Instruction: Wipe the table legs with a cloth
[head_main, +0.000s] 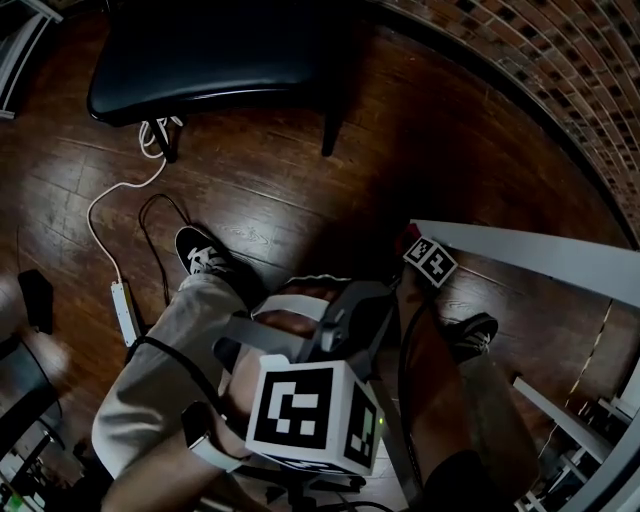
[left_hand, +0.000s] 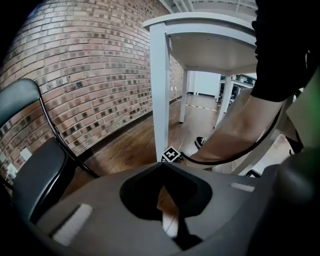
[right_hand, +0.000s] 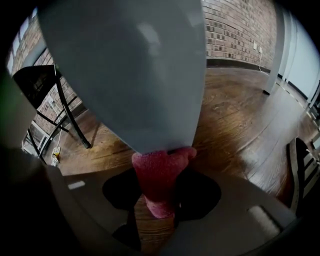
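Red cloth (right_hand: 159, 172); white table leg (right_hand: 130, 70); brown brick wall (left_hand: 90, 75).

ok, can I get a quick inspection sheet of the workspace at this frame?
Surface: dark wooden floor.
Job's things: red cloth pressed against the white table leg.
Clutter: black chair on the floor.
Grippers: right gripper shut on the red cloth; left gripper jaws together, nothing between them, apart from the leg.
Cables: white cable runs to a power strip on the floor; black cable hangs by the person's arm.
Surroundings: brick wall.
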